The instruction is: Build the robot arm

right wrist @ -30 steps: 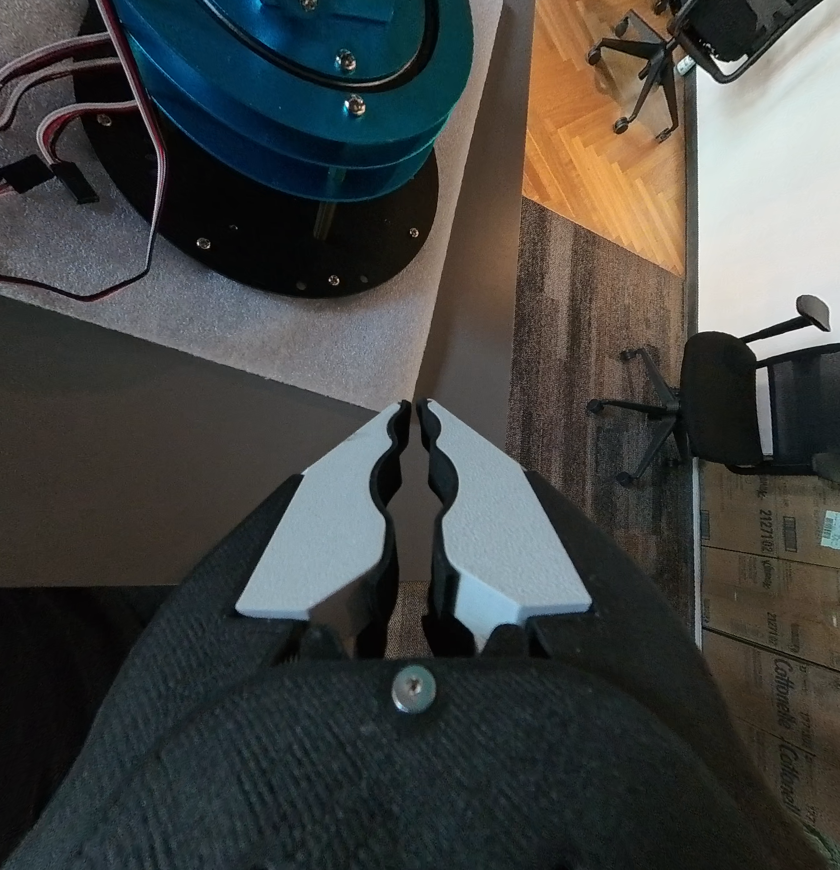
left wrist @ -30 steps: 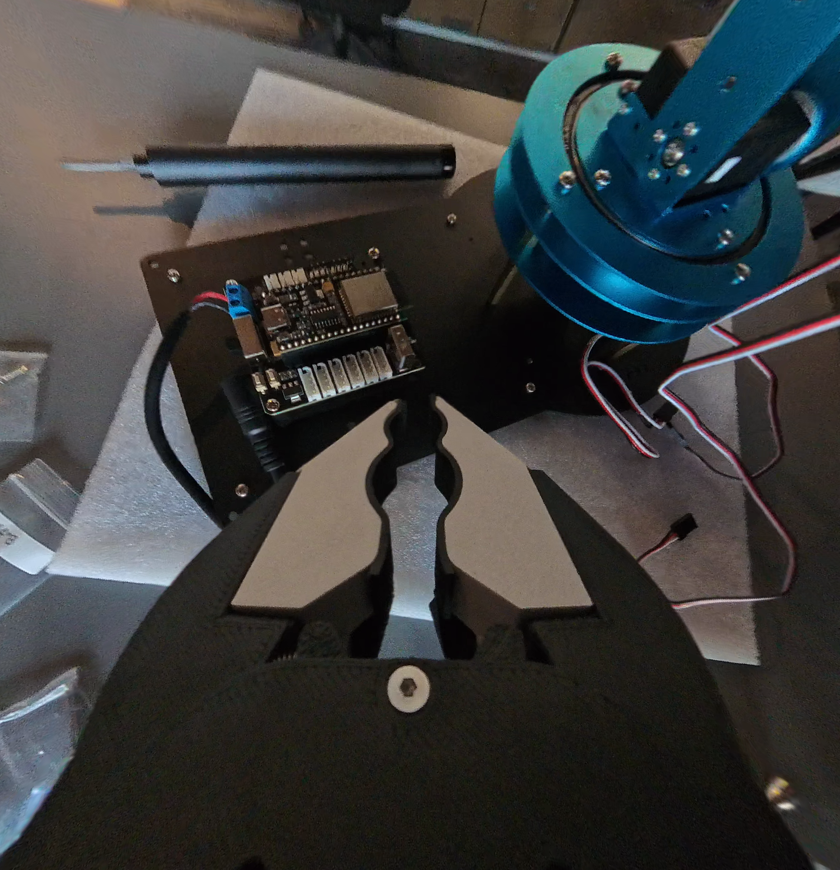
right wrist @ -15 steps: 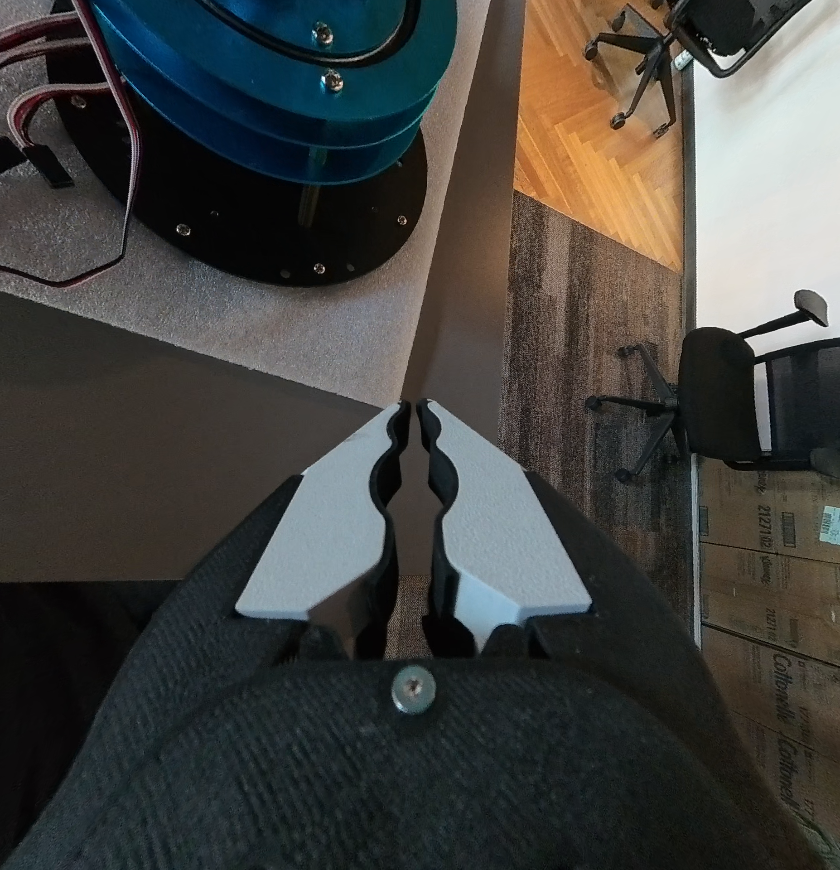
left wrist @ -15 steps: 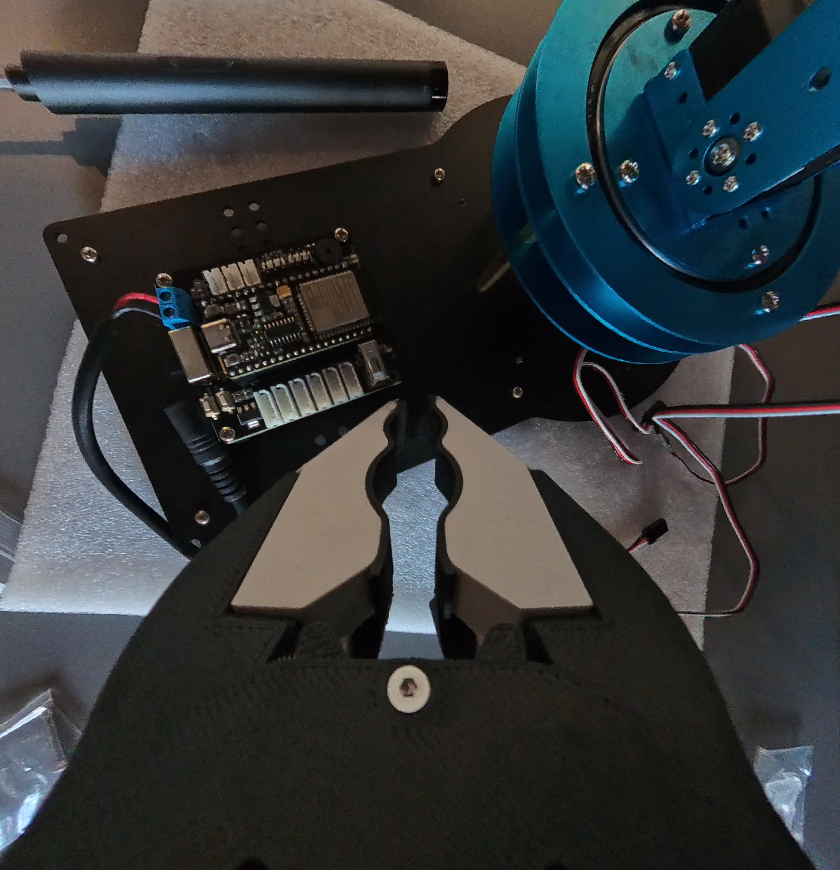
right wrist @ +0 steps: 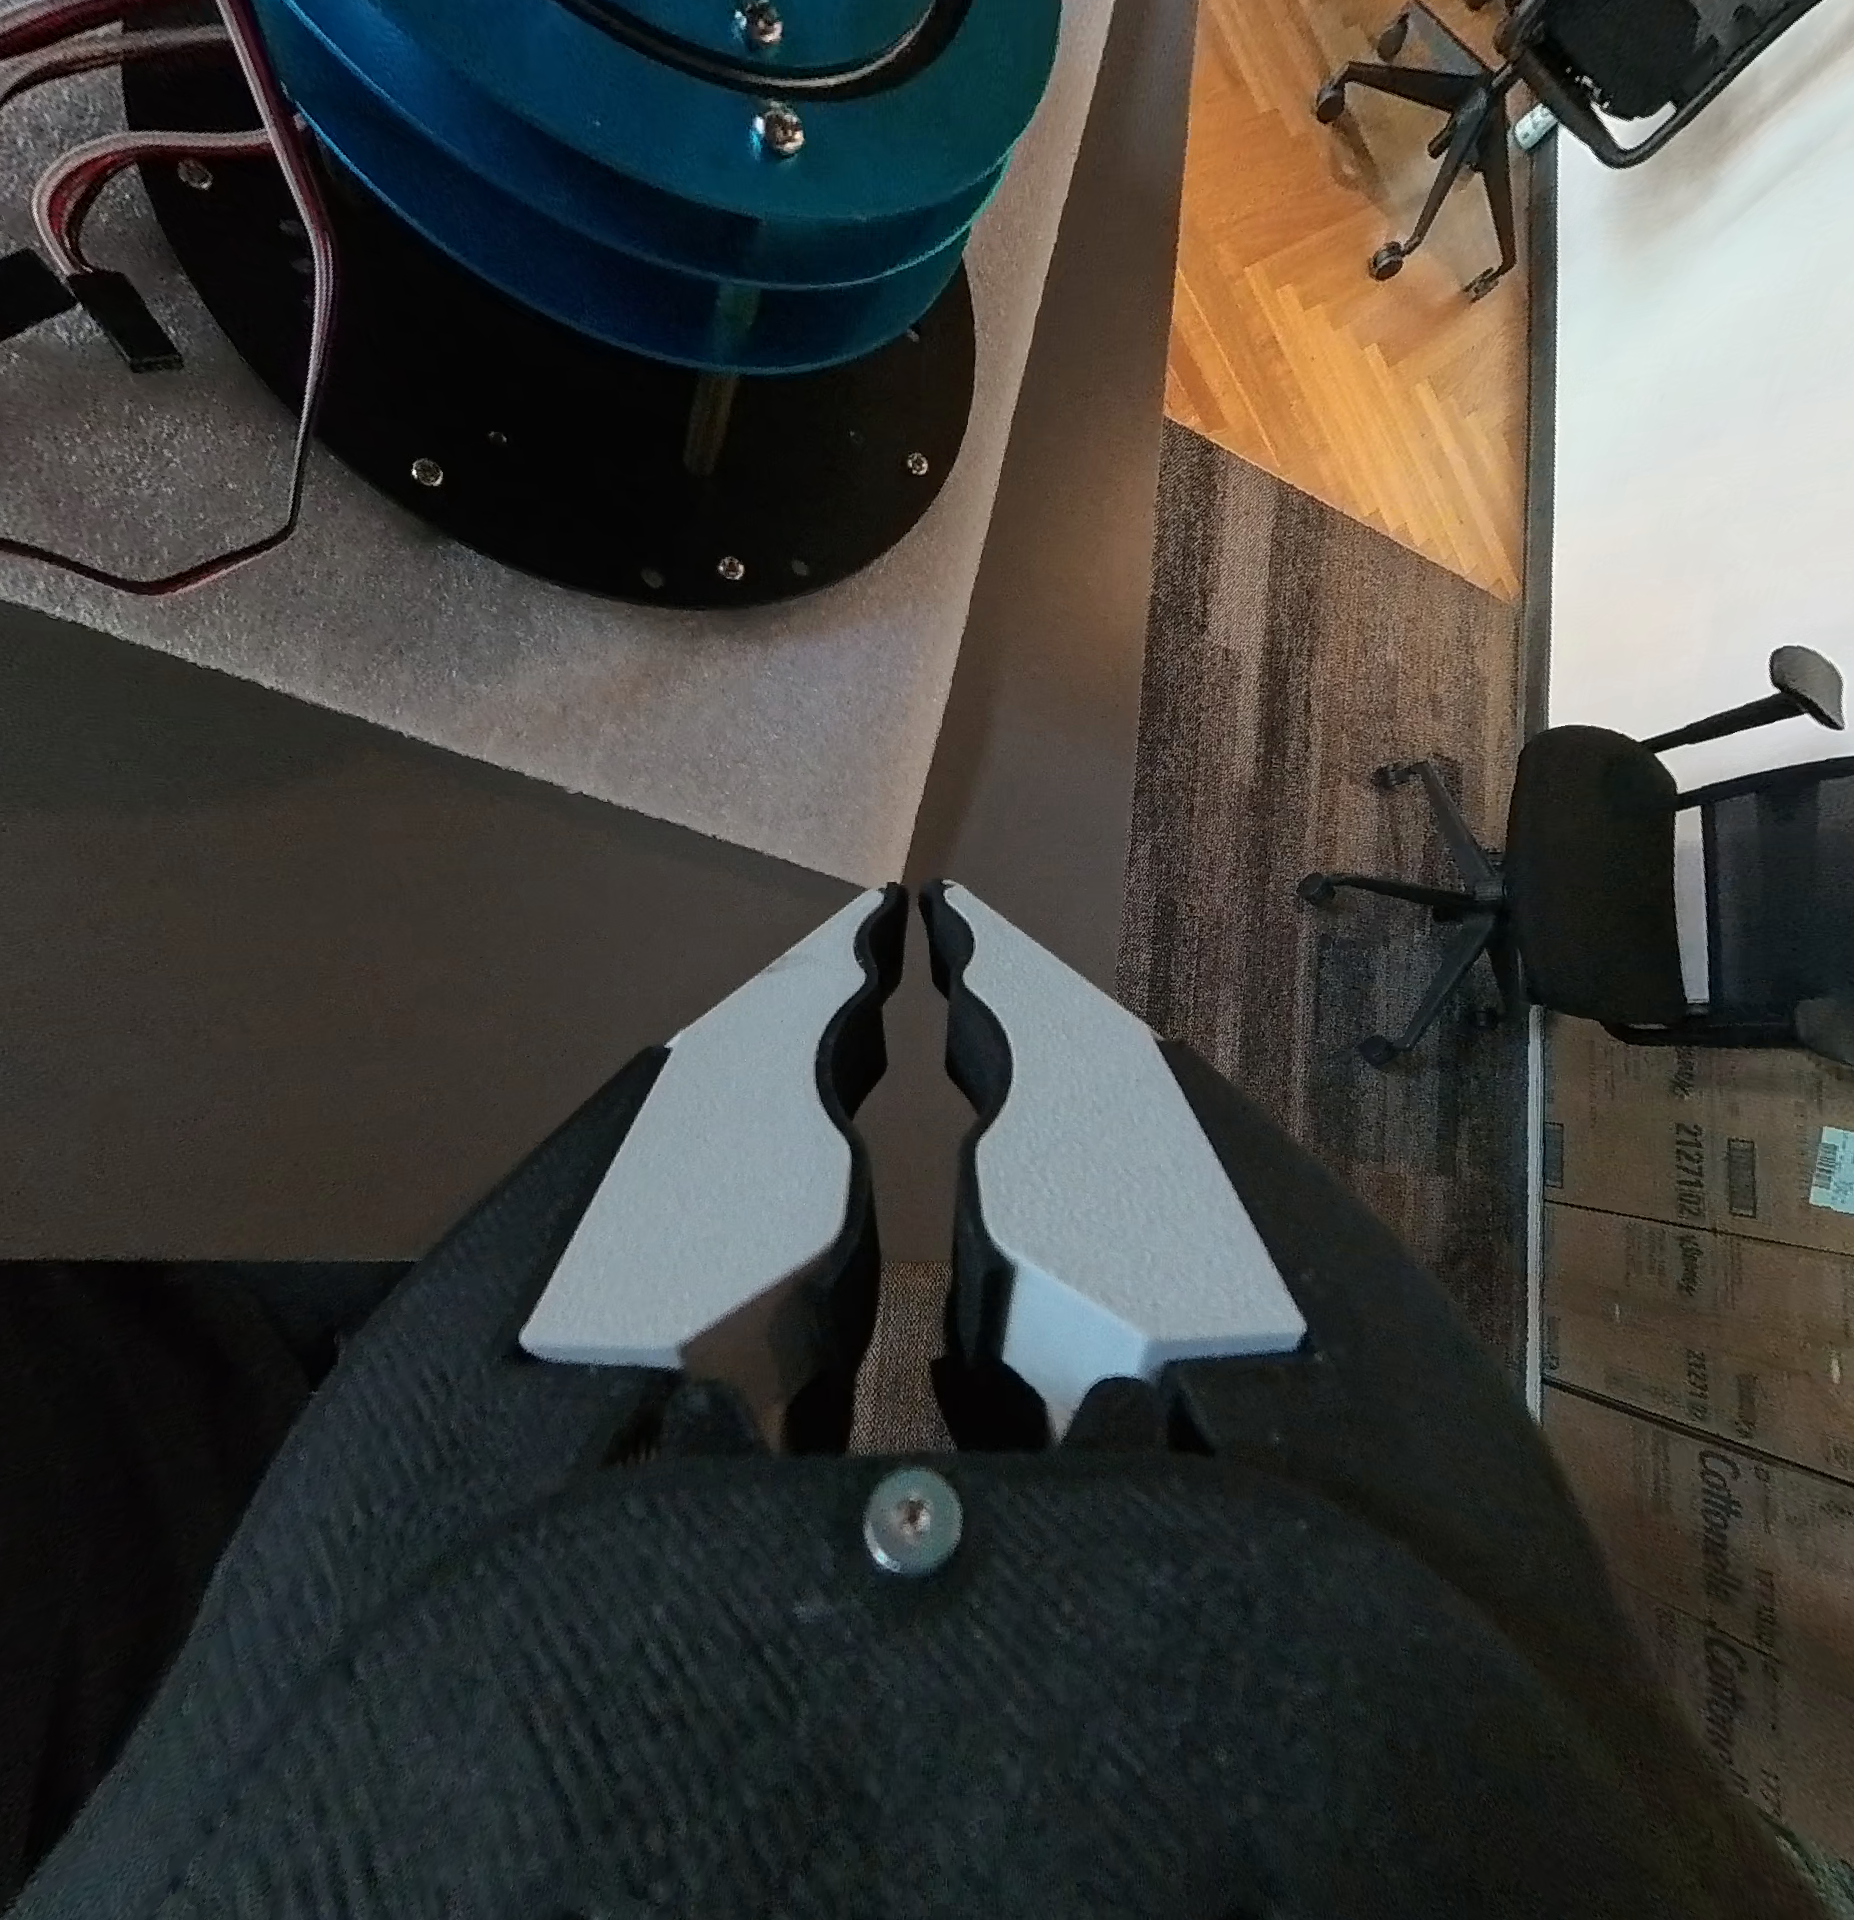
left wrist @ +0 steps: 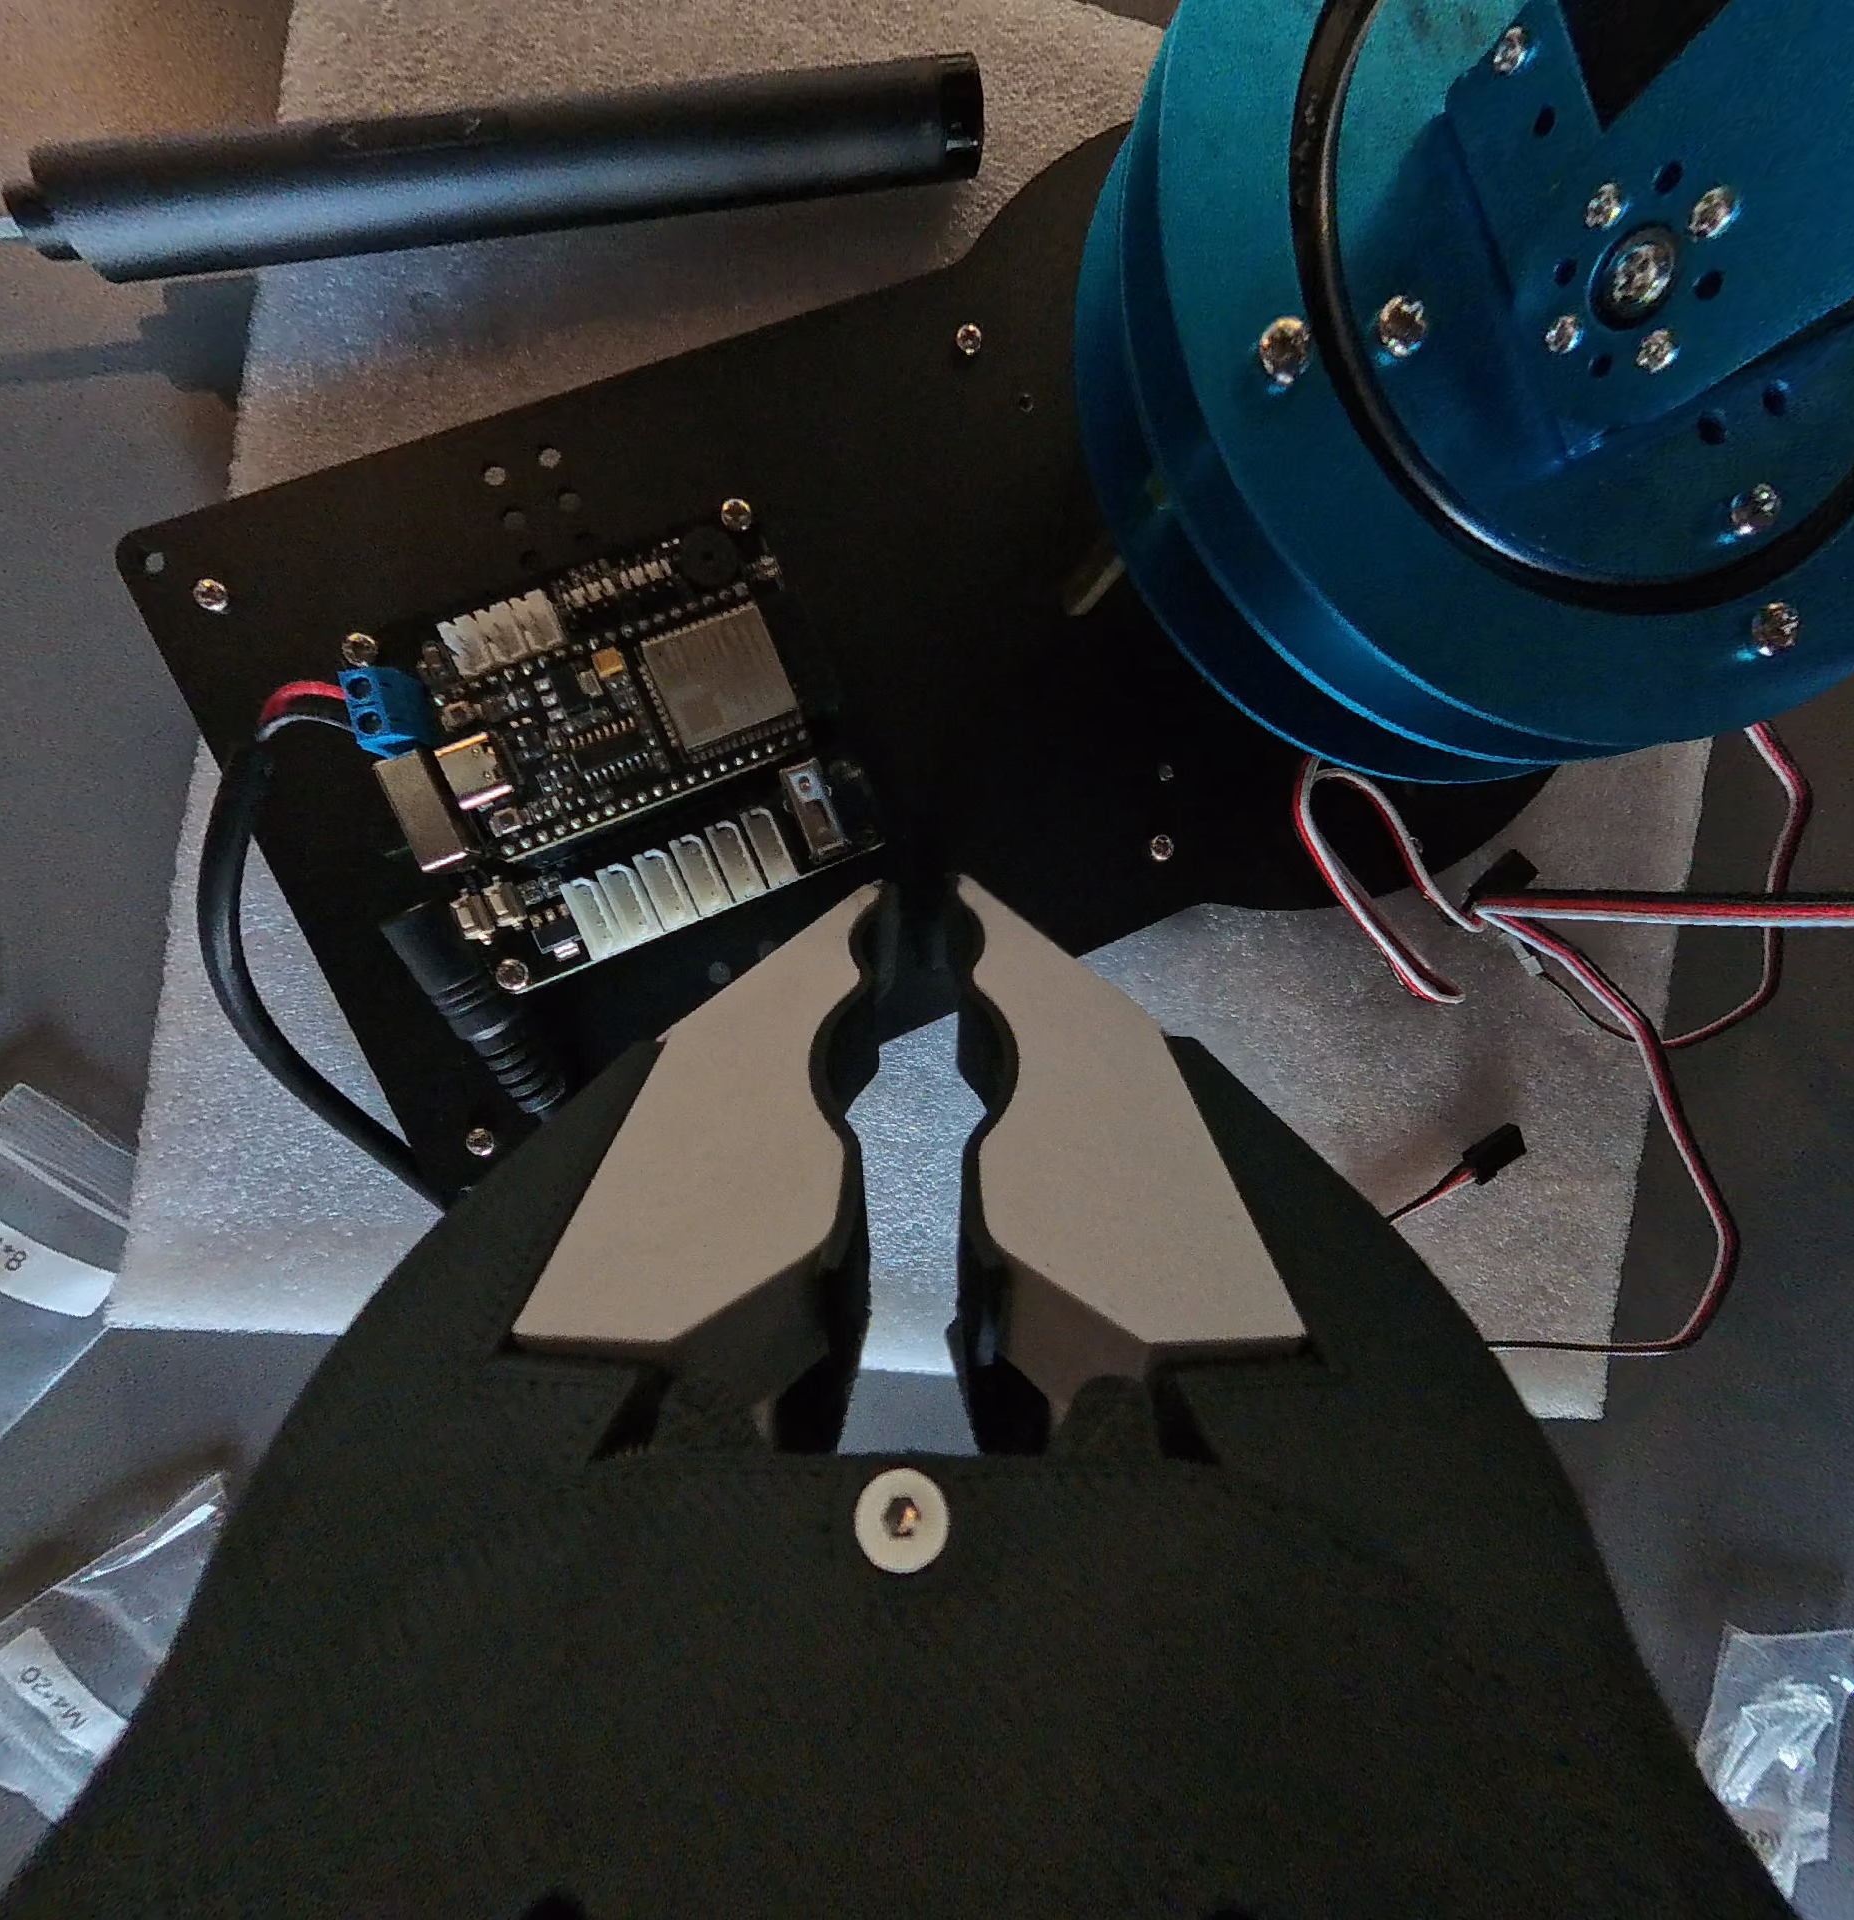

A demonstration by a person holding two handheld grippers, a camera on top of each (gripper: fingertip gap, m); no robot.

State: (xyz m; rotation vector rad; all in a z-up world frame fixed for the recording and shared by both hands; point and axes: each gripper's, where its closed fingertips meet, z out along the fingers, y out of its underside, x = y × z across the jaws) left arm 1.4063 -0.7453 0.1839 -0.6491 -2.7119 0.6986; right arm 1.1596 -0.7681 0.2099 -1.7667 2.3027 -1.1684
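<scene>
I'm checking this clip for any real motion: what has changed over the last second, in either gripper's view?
The left gripper has moved in over the black base plate; the circuit board and blue turntable loom larger. The right gripper shifted slightly; the blue turntable sits a bit nearer. Neither took hold of anything: left jaws stay slightly apart, right nearly closed. The black tube and servo wires lie unmoved.

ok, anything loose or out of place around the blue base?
Two black servo connectors lie unplugged on the foam sheet, their red-white wires trailing loose beside the blue turntable. Nothing looks spilled or broken.
</scene>
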